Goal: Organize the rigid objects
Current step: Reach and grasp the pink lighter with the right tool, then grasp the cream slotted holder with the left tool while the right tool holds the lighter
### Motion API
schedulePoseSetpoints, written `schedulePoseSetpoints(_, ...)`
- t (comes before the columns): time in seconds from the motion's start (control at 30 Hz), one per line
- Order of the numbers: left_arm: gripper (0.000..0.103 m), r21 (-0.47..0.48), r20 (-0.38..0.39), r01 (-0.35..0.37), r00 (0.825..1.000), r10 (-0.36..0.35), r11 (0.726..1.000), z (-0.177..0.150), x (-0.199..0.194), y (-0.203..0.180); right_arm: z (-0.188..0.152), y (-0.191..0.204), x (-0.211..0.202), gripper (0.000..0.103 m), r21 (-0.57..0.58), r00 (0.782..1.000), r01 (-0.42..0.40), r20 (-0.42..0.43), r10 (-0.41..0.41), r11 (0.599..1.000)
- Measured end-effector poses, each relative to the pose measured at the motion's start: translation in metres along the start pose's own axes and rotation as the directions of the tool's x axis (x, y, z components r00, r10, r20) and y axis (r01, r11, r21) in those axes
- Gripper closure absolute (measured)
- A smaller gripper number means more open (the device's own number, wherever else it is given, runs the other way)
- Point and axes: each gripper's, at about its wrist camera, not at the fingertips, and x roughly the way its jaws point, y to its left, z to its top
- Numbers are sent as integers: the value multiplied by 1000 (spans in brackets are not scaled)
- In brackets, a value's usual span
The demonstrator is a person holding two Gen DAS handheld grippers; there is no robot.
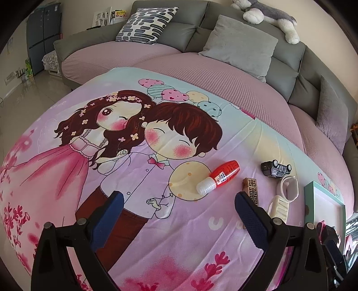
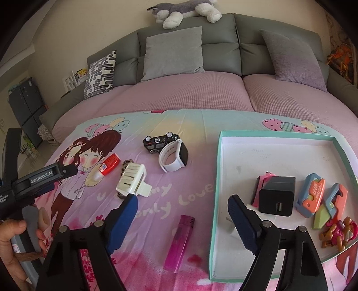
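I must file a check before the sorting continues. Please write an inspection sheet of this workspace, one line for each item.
Surface: cartoon-print cloth over a table, lying flat.
Job's things: tray holds black charger, two orange-blue toys and a chain toy. Loose on the cloth: pink lighter, white watch, toy car, cream clip, red bottle, patterned bar.
Clutter: nothing seen.
Grippers: left hand-held gripper open, empty; right hand-held gripper open, empty, above the lighter.
Cables: nothing seen.
Surroundings: grey sofa, cushions, plush dog.
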Motion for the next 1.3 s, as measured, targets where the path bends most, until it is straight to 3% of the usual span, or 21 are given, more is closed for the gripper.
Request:
schedulePoseSetpoints(0.23, 4, -19, -10, 16, 1000, -16, 1000, 1, 3, 7, -19, 22, 23, 28, -68, 993, -9, -115, 1, 998)
schedulePoseSetpoints(0.5, 4, -43, -25, 18, 1000, -19, 999, 1, 7, 16, -29, 22, 38, 38, -54, 978, 33, -204, -44, 998)
schedulePoseSetpoints(0.63, 4, -43, -32, 23, 999, -24, 999, 1, 8, 16, -33, 19, 44, 54, -51, 968, 59, -240, -69, 997)
schedulePoseSetpoints(0.8, 4, -41, -35, 26, 999, -28, 999, 1, 9, 16, -36, 21, 46, 57, -65, 963, 60, -258, -75, 996)
schedulePoseSetpoints(1.07, 4, -25, -36, 38, 999, -39, 999, 1, 8, 9, -38, 25, 49, 75, -85, 960, 55, -270, -76, 995)
schedulePoseSetpoints(1.3, 4, 1, -38, 57, 998, -57, 998, 1, 6, -2, -36, 23, 53, 80, -79, 964, 56, -255, -74, 995)
